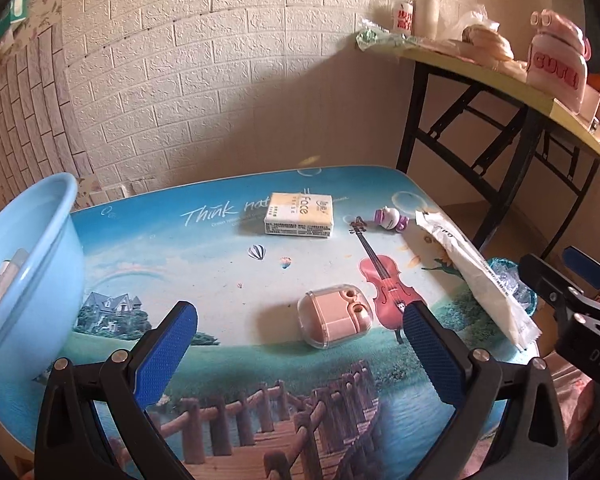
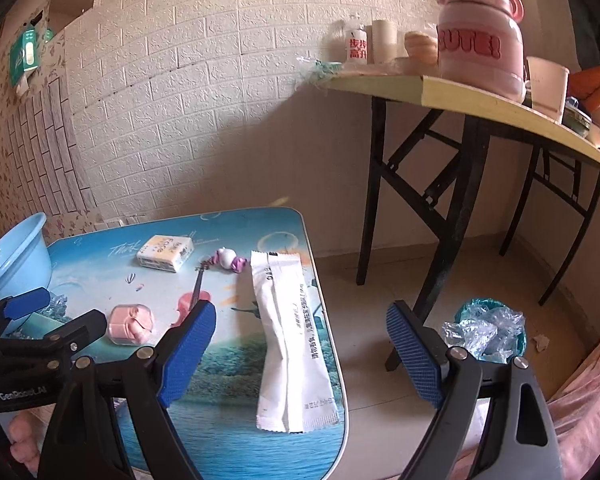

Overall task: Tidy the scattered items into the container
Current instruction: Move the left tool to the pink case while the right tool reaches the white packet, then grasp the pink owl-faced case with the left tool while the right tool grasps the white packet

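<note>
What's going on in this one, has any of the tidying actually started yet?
A person holds a hand-held gripper in each hand over the printed table. The left hand-held gripper is open in front of the pink earbud case; the right hand-held gripper is open over the long white packet. Neither holds anything. The tissue pack and purple keychain toy lie loose; the blue basin waits at the left.

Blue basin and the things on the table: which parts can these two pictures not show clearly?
- Blue basin: cut by the left edge in both views; its contents are mostly hidden behind its wall.
- White sachet: the print is too small to read.
- Purple toy: too small to make out what it is.
- Pink case: partly hidden behind the left gripper in the right wrist view.
</note>
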The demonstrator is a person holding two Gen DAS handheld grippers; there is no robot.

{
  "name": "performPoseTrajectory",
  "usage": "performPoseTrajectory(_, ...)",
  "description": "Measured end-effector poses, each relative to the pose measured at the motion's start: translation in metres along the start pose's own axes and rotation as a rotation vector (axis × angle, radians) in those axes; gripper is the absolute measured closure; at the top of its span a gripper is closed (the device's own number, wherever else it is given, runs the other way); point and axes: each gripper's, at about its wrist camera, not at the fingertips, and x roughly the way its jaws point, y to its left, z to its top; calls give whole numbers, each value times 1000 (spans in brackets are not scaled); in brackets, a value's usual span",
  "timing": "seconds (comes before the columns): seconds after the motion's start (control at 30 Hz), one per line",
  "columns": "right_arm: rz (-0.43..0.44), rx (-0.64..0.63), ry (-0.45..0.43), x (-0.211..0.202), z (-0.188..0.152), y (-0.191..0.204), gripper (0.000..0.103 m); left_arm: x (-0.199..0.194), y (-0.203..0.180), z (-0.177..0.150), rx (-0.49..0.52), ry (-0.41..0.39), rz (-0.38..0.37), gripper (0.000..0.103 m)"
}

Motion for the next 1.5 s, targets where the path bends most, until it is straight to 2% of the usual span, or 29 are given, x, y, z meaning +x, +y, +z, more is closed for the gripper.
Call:
performPoseTrajectory(0.23, 16, 23, 29, 16, -6, -15, 14, 27, -7, 1, -52, 45, 45, 0)
performPoseTrajectory(0.6, 48, 16, 42, 27, -10, -14, 14, 49, -15, 1, -56, 76, 75, 1)
performPoseTrajectory(0.67, 47, 17, 44, 29, -11, -15, 14, 52, -13, 0, -72, 84, 74, 9)
performPoseTrajectory(0.73, 47, 19, 48, 30, -11, -15, 14, 58, -8, -1, -89, 114, 66, 26)
performPoseTrajectory(0.87, 49, 19, 57, 33, -12, -15, 14, 58, -7, -2, -93, 109, 65, 27)
performPoseTrajectory(0.97, 52, 21, 62, 35, -11, -14, 14, 57, -10, -3, -77, 99, 61, 35)
performPoseTrajectory(1.03, 58, 21, 63, 37, -10, -14, 14, 56, -12, -4, -59, 85, 62, 54)
performPoseTrajectory(1.2, 70, 2, 63, 41, -4, -8, 14, 53, -9, -4, -53, 82, 37, 55)
performPoseTrajectory(1.5, 80, 0, 113, 61, -2, -5, 15, 44, 4, -1, -73, 53, -1, 55)
